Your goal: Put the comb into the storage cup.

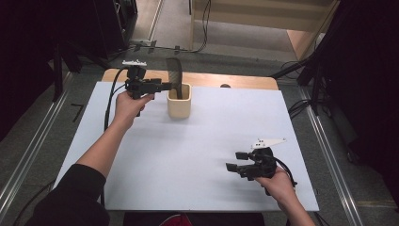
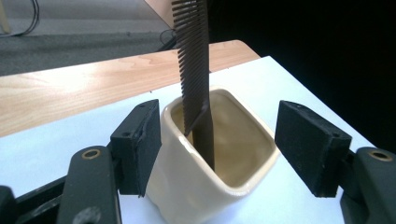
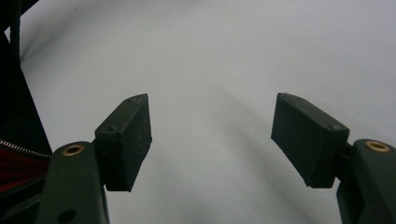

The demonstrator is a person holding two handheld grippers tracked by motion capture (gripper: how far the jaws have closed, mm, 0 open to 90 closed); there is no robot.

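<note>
One cream cup is standing between the spread fingers of the left gripper, its wall just beside the left pad, apart from the other. One dark comb is standing upright inside it. The right gripper is holding its two fingers apart over bare white table.

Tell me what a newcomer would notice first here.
Probably the dark comb standing upright in the cream cup near the white table's far edge. The left tool sits right beside the cup with its jaws open and nothing gripped. The right tool is at the near right, open over bare tabletop.
</note>
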